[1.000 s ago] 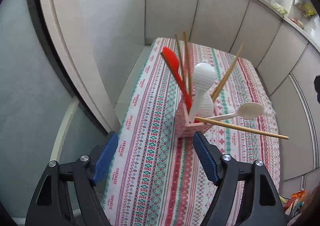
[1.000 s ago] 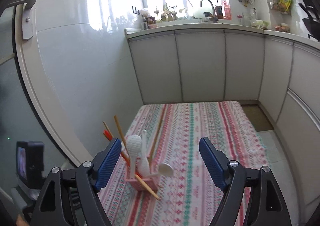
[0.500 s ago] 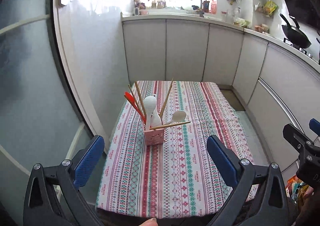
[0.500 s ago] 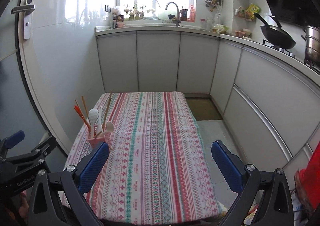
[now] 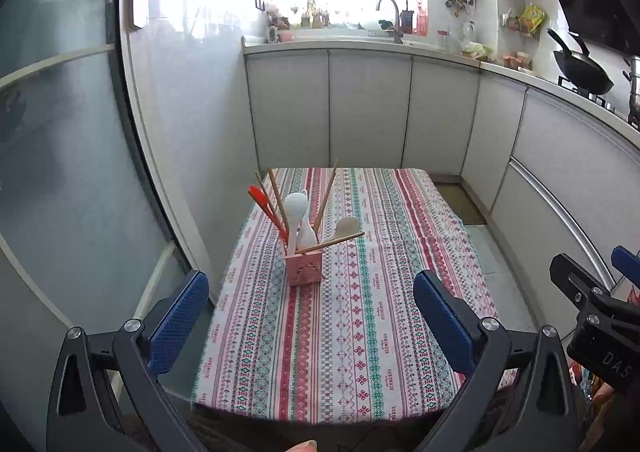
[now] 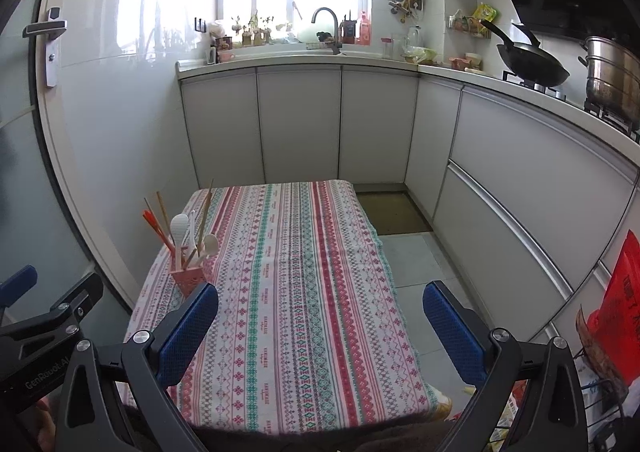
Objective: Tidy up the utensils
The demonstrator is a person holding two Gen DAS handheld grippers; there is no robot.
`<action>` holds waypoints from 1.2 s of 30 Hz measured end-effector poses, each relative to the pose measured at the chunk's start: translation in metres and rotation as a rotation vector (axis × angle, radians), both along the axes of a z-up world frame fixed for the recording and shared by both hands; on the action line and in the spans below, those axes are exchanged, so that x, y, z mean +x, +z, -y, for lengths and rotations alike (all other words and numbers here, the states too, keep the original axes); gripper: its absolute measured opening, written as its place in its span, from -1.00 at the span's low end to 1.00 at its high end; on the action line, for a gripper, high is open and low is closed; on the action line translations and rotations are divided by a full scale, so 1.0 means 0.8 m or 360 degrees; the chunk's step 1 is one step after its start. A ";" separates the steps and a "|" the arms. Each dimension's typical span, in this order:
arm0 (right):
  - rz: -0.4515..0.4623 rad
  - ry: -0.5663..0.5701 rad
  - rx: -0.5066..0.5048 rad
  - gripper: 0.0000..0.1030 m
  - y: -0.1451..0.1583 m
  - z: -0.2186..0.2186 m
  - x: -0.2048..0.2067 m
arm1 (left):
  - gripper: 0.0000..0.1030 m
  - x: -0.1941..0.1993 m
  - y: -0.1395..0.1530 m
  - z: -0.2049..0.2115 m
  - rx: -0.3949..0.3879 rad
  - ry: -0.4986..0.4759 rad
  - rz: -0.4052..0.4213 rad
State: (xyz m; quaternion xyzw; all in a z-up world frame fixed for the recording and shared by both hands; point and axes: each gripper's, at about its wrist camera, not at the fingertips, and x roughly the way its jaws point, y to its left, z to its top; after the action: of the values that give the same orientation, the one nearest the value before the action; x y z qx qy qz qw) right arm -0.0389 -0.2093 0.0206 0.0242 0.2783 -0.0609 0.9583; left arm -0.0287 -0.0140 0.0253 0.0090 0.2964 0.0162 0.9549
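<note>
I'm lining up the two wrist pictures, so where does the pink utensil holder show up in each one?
Left wrist view: the pink utensil holder stands just left of centre, on the tablecloth's left half.
Right wrist view: the same holder sits at lower left, near the cloth's left edge, just above the left blue pad.
Shared landmark: the sink tap under the window.

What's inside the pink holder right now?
The pink holder holds a red spatula, a white rice paddle, a wooden spoon and several chopsticks. Its walls hide their lower ends and anything at the bottom.
</note>
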 end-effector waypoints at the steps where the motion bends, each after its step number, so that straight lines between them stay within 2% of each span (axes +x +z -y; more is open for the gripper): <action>1: 0.0000 0.0000 0.0002 1.00 0.000 -0.001 0.000 | 1.00 0.000 0.000 0.000 0.0000 0.0001 -0.0001; 36: 0.0009 -0.0020 0.0003 1.00 -0.001 0.001 -0.005 | 1.00 0.002 -0.007 -0.002 0.0003 -0.0009 0.0006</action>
State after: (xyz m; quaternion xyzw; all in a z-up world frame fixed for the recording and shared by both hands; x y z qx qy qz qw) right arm -0.0427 -0.2099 0.0200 0.0270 0.2754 -0.0666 0.9586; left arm -0.0272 -0.0126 0.0193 0.0107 0.2947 0.0139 0.9554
